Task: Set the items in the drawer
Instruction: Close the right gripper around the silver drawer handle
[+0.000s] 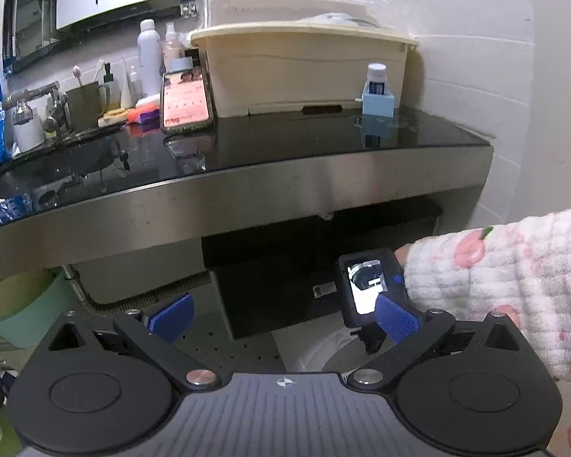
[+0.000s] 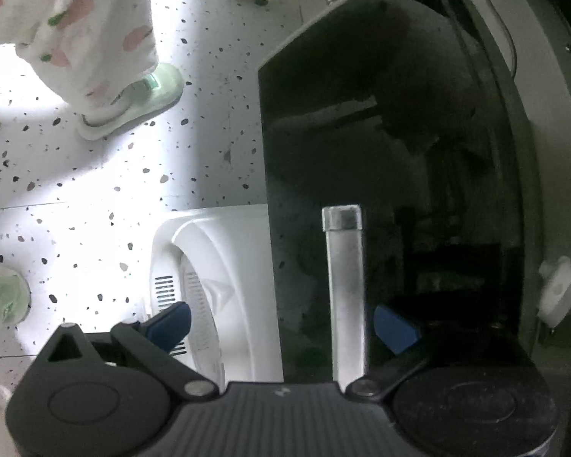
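My left gripper (image 1: 281, 314): blue pads wide apart, nothing between them.
My right gripper (image 2: 281, 325): spread wide; the drawer's metal handle (image 2: 344, 289) stands between the pads, not pinched.
Drawer (image 1: 278, 297): glossy black front, bar handle, under the right end of the steel-edged counter (image 1: 247, 198).
Item on counter: blue box with white bottle (image 1: 378, 93), right rear corner, beside a cream bin (image 1: 304, 72).

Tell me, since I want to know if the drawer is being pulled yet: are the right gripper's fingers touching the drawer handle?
Apart. The right wrist view shows the handle standing between the open blue fingers of the right gripper, with dark gaps on both sides.
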The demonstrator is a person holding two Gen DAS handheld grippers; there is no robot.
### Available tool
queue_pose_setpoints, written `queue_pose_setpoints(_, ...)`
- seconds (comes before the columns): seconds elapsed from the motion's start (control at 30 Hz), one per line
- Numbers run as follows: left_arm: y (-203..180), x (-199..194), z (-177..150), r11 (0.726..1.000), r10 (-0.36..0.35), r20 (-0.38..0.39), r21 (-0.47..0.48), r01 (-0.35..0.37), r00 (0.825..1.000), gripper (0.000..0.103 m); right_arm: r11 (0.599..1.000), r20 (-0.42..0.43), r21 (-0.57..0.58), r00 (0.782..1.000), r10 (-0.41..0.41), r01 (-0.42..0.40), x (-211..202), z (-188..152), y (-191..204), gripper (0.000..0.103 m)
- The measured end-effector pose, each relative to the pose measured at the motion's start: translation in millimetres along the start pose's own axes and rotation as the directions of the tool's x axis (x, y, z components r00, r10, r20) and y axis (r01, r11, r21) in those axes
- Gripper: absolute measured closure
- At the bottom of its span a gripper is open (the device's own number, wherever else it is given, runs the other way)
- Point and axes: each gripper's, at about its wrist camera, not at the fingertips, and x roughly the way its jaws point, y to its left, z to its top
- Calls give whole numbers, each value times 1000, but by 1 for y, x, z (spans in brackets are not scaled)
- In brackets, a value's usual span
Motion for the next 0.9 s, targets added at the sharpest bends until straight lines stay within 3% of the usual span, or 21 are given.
queue_pose_setpoints(0.4, 4, 11, -1, 1000, -31, -26, -7, 30, 999, 1, 999, 5, -47, 1000, 7, -7, 13, -3, 8, 0)
queue_pose_setpoints(0.9, 5, 16, 3, 999, -37, -55, -30, 36, 998, 1, 1000, 3, -9, 1000, 10, -10, 13, -2, 5, 0)
